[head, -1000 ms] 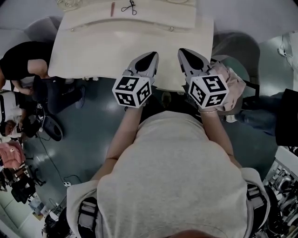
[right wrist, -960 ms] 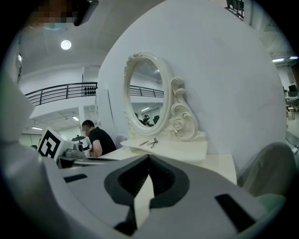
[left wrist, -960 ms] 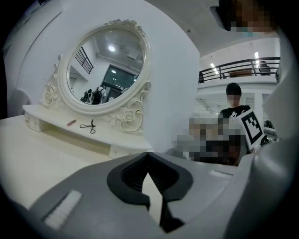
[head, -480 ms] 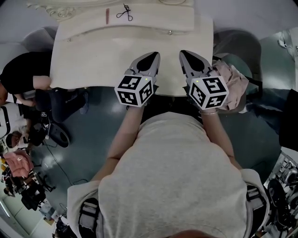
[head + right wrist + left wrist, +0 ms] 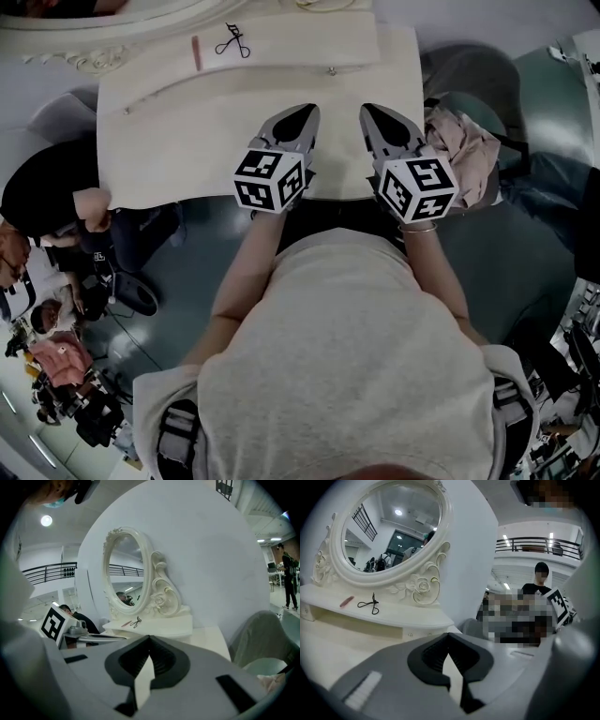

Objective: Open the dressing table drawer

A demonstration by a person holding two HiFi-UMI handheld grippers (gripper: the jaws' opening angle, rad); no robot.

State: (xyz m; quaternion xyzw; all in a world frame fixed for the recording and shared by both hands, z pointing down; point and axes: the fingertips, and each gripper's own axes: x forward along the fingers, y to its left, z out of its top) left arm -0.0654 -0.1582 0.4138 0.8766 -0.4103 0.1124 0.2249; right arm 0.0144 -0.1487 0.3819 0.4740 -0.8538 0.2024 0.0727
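Observation:
The cream dressing table [image 5: 187,131] lies ahead of me, its oval mirror [image 5: 389,527] at the back. Under the mirror runs a raised shelf whose front carries small drawer knobs [image 5: 330,70] [image 5: 409,634]; another knob [image 5: 127,110] sits at the far left. My left gripper [image 5: 307,111] [image 5: 449,634] and right gripper [image 5: 370,106] [image 5: 150,637] hover side by side over the tabletop's near right part, short of the shelf front. Both are shut with nothing between the jaws. Neither touches a knob.
An eyelash curler [image 5: 231,40] and a pink stick [image 5: 196,52] lie on the shelf. A chair with pinkish cloth [image 5: 464,141] stands right of the table. A person in black [image 5: 47,197] sits at the left; a curved white wall stands behind the mirror.
Both grippers have moved forward and slightly down, further over the tabletop. The table and its shelf now sit lower in the head view, with the mirror frame coming into sight.

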